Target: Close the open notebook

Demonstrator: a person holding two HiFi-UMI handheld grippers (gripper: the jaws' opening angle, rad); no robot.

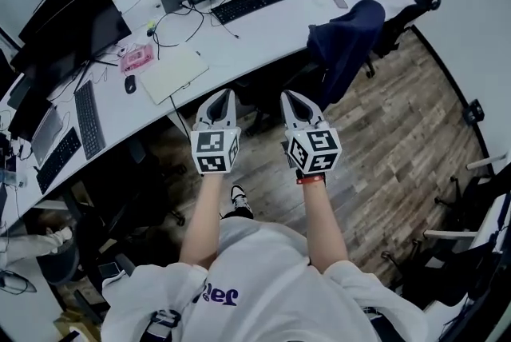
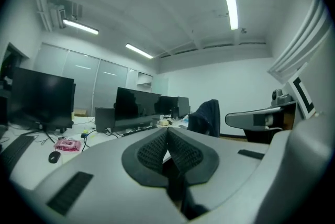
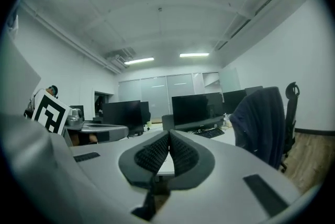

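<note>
So: L gripper (image 1: 224, 96) & R gripper (image 1: 288, 97) side by side, held out level; both jaws closed, empty.

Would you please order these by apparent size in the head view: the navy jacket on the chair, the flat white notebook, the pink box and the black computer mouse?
Largest to smallest:
1. navy jacket
2. flat white notebook
3. pink box
4. black computer mouse

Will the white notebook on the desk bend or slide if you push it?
The white notebook lies flat and thin on the smooth desk, so it would probably slide easily. Lifted by one edge, something that thin would likely bend. It looks light, and too flat to roll or tip.
</note>
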